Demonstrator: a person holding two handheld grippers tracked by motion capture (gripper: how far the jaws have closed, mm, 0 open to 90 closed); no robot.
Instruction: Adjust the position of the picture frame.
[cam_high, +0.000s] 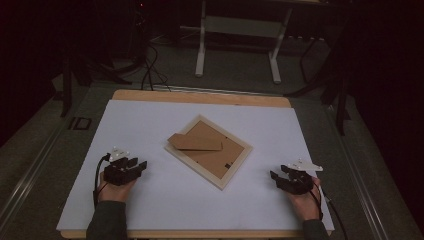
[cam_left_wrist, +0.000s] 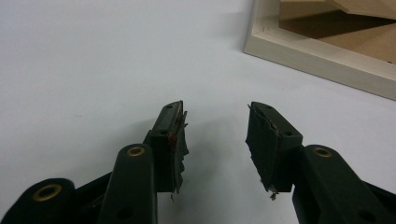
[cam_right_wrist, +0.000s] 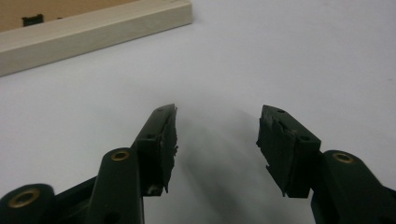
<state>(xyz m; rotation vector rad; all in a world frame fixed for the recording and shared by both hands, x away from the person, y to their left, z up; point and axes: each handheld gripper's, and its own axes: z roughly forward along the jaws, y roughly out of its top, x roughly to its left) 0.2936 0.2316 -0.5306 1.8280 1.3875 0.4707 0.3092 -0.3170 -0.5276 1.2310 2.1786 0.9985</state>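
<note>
Here, both hands low on the white sheet (cam_high: 150, 200), left gripper (cam_high: 134, 167) and right gripper (cam_high: 281, 178) fingers spread, empty, flanking the picture frame (cam_high: 209, 150).

both claws are black plastic: the left claw (cam_high: 141, 165) and right claw (cam_high: 276, 176) each carry a pale grey three-cornered plate on top and trail a thin black cable. up close, brass-coloured rivets sit at the jaw joints, and the dark pads (cam_left_wrist: 179, 144) look frayed and ragged. dark sleeves cover both forearms.

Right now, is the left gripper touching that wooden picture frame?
Apart. In the high view, bare white table shows between the left gripper and the picture frame; the left gripper view shows its jaws open with nothing between them.
</note>
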